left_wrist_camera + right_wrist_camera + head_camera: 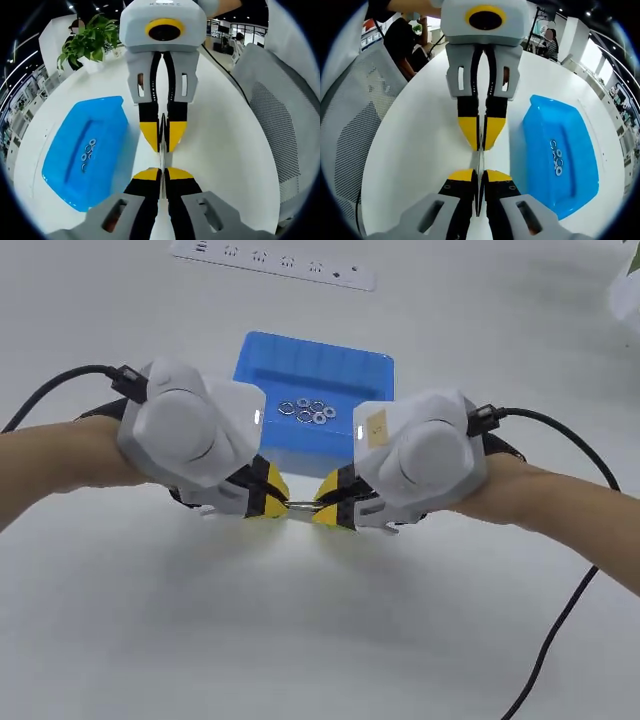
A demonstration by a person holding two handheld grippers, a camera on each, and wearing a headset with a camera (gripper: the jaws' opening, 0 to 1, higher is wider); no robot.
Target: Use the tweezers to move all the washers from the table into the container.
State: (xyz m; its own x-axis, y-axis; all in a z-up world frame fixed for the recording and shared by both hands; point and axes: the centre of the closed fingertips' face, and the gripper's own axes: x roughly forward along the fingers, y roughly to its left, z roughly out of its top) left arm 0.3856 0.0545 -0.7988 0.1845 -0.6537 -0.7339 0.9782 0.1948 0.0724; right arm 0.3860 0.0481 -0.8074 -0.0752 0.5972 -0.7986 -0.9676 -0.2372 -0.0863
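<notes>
Thin metal tweezers (pixel 301 506) span the gap between my two grippers, which face each other tip to tip just above the white table. My left gripper (pixel 262 502) is shut on one end and my right gripper (pixel 335 510) is shut on the other. In the left gripper view the tweezers (pixel 162 150) run from my own yellow tips (pixel 161 174) to the right gripper (pixel 162 136). The right gripper view mirrors this: tweezers (pixel 480 156), own tips (pixel 479 175), left gripper (pixel 481 134). Behind them sits the blue container (pixel 300 365) holding several washers (pixel 308 411).
A white power strip (pixel 270 262) lies at the table's far edge. Black cables (pixel 560 620) trail from both grippers. A mesh chair (pixel 280 125) stands beside the table, and a potted plant (pixel 87 42) beyond it. People (pixel 405 40) are in the background.
</notes>
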